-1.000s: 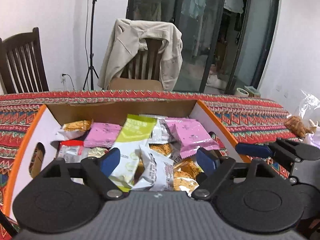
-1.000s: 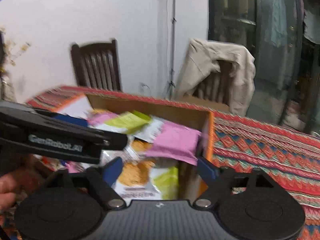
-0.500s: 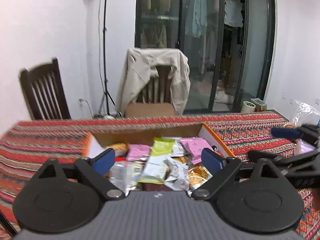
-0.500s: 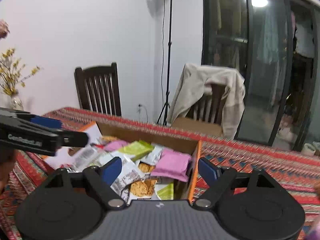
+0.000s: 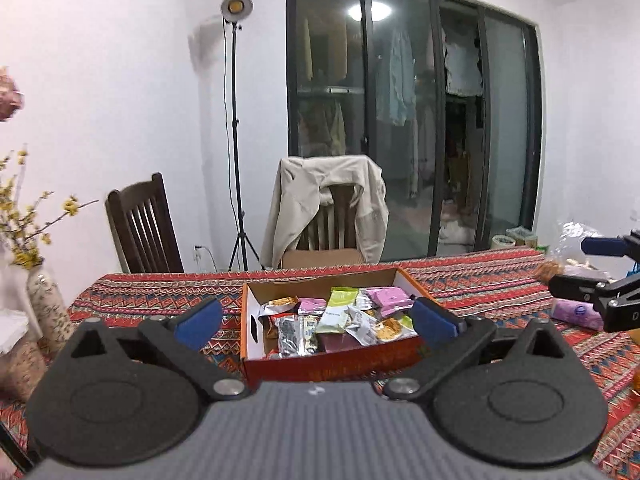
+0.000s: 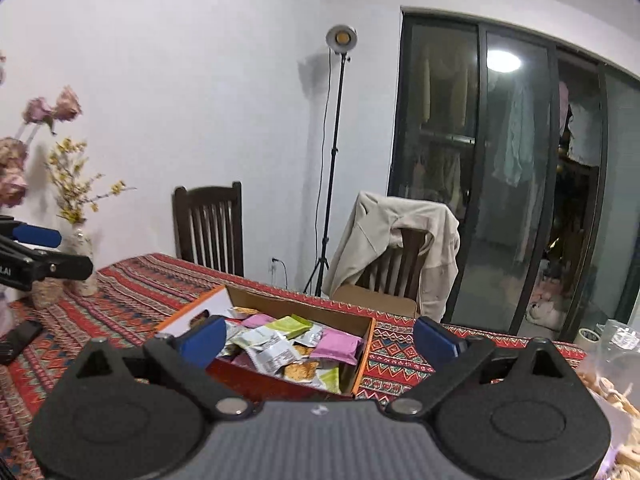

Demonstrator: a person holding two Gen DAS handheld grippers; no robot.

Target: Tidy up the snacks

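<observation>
A: Left wrist view. Status?
B: Left hand-held gripper [image 5: 316, 322] spread wide, nothing between the blue pads [image 5: 199, 319]. Box [image 5: 332, 364] sits centre frame on the table [image 5: 160, 300], framed by the two fingers, not touching them.

A: Contents?
B: Snacks [image 5: 340, 320] piled loose inside: green pack [image 5: 340, 306] upper middle, pink pack [image 5: 390, 296] to its right, silver packs lower left, cracker packs lower right. Box has an orange rim, white inner wall and a handle slot on its left side.

A: The other one?
B: Right hand-held gripper [image 5: 600, 276] pokes in at right edge of frame, well apart from the box. Purple pack [image 5: 576, 314] lies on the table just below it.

A: Background?
B: Chair [image 5: 144, 232] left, second chair with a jacket [image 5: 324, 204] centre, light stand [image 5: 236, 120], vase [image 5: 46, 308] at left edge.

A: Right wrist view.
B: Right gripper [image 6: 318, 342] also released, empty. Box [image 6: 280, 388] lower centre, seen from its corner; pink pack [image 6: 340, 346] at its right side, green pack [image 6: 290, 326] mid. Left gripper [image 6: 36, 256] at left edge, over the table, clear of the box. Its fingers look apart. Clear bag [image 6: 616, 364] at lower right.
</observation>
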